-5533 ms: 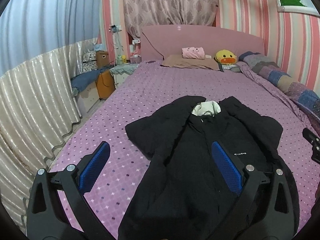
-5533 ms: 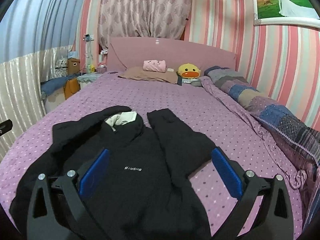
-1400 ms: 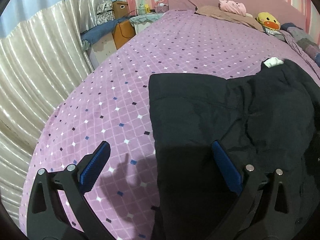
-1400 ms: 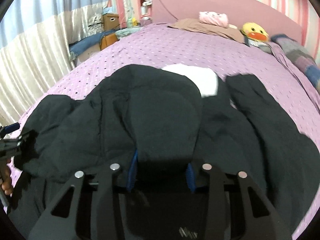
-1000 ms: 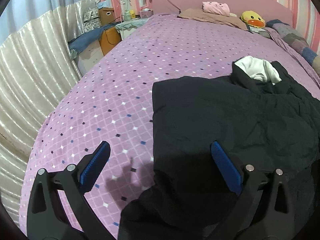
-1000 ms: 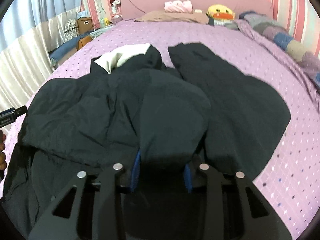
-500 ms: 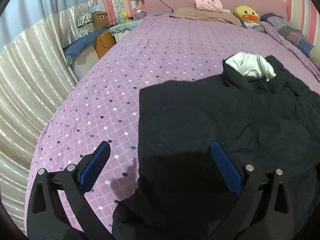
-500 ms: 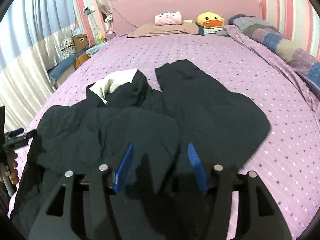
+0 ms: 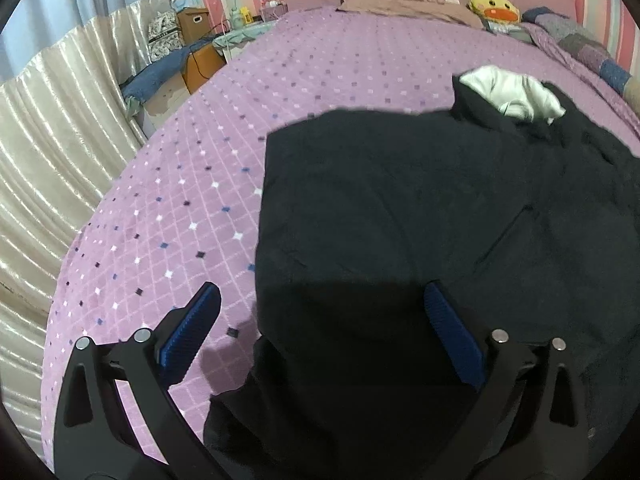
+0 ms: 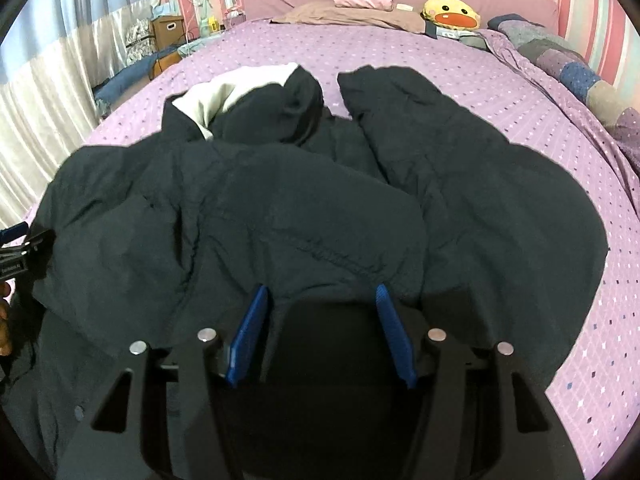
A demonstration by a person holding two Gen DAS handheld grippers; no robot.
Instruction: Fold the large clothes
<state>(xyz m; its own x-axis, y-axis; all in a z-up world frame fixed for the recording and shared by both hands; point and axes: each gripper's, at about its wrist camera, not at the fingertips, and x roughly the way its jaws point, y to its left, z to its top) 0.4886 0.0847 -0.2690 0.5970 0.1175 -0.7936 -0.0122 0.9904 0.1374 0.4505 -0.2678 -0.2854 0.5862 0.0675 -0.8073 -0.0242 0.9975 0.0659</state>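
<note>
1. Closest in: the right gripper [image 10: 320, 316] has its blue pads spread partway with a dark fold of the jacket [image 10: 304, 216] sitting between them, but the pads don't look like they're pressing on it, so I'd call it let go. The left gripper [image 9: 320, 332] is wide apart over the jacket's left edge, one finger above the bedspread [image 9: 168, 208] and one above the cloth, gripping nothing.
2. The jacket itself is a big black padded thing, spread across the middle of the purple bed with one side already flopped over the body. It looks soft and puffy, fairly bulky, probably a bit slick on the shell, so thin pinches may slip.
3. My guess for grabbing it: go for a seam, hem or cuff edge, where the layers bunch up, rather than the smooth flat middle.
4. Further out, the other sleeve [image 10: 460, 168] lies out flat to the right, and the hood with its pale lining [image 10: 224, 96] points at the headboard.
5. At the far end are pillows and a yellow duck plush [image 10: 450, 12].
</note>
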